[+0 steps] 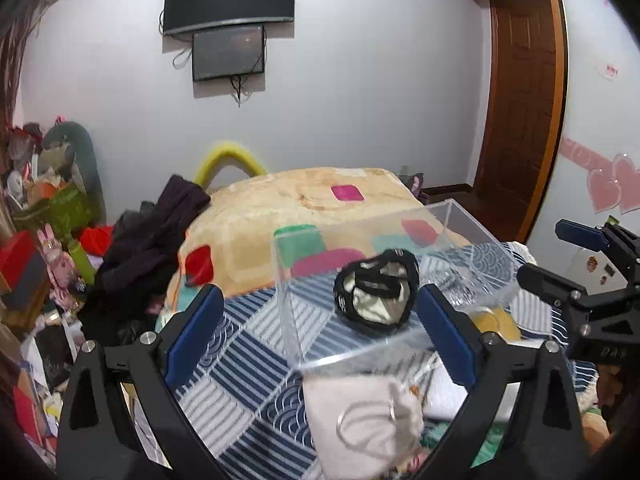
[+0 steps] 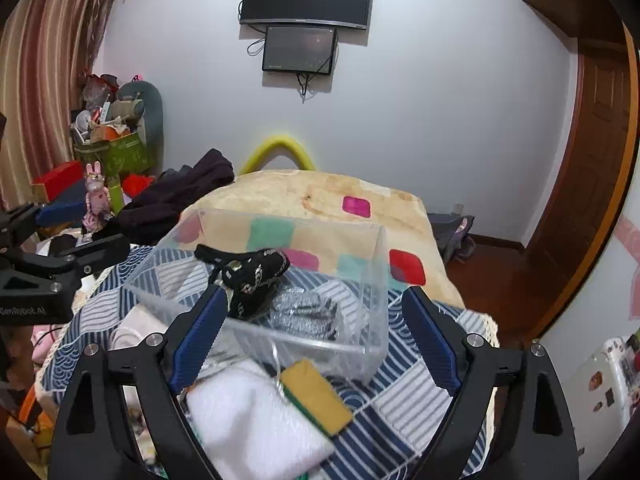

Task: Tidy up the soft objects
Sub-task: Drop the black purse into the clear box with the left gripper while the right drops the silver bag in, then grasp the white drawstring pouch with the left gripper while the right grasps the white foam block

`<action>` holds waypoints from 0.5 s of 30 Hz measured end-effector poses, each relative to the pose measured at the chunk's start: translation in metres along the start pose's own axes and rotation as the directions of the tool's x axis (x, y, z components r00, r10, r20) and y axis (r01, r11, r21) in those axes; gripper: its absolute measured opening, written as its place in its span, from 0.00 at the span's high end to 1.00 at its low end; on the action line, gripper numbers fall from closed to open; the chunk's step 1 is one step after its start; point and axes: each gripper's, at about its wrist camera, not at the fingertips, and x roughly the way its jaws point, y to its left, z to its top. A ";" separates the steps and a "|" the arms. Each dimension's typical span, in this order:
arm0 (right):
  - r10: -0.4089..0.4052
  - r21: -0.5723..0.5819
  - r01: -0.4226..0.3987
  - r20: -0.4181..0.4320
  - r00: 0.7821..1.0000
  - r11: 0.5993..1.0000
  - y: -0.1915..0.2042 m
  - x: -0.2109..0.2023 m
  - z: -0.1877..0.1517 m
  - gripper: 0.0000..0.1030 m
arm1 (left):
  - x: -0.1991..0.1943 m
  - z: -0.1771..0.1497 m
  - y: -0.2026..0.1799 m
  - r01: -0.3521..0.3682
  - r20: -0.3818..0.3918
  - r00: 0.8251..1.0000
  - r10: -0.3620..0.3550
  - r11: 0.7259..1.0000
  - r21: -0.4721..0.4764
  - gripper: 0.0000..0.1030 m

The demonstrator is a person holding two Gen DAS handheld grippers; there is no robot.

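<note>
A clear plastic box (image 1: 472, 240) (image 2: 360, 336) sits on the blue patterned cloth. A black soft pouch with pale lining (image 1: 376, 292) (image 2: 256, 280) lies inside it. A white drawstring bag (image 1: 360, 420) lies in front of the box, under my left gripper (image 1: 320, 340), which is open and empty. A white towel (image 2: 256, 420) and a yellow-green sponge (image 2: 316, 396) lie under my right gripper (image 2: 316, 340), also open and empty. The sponge also shows in the left wrist view (image 1: 496, 320). Each gripper shows at the edge of the other's view.
A beige blanket with coloured squares (image 2: 320, 200) covers the bed behind the box. Dark clothes (image 1: 152, 240) are piled at the left. Toys and boxes (image 2: 112, 136) crowd the far left corner. A wooden door (image 1: 520, 100) stands at the right.
</note>
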 end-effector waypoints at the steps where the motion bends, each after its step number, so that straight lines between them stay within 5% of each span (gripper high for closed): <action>1: 0.005 0.005 -0.005 -0.002 1.000 1.000 -0.001 -0.001 -0.002 0.10 | -0.003 -0.003 0.003 0.010 -0.008 1.000 -0.010 1.000 -0.010 0.05; 15: 0.022 0.060 -0.015 -0.122 0.992 0.998 -0.005 0.007 -0.052 0.05 | 0.004 -0.058 0.016 0.016 -0.139 0.990 -0.026 0.997 -0.072 0.05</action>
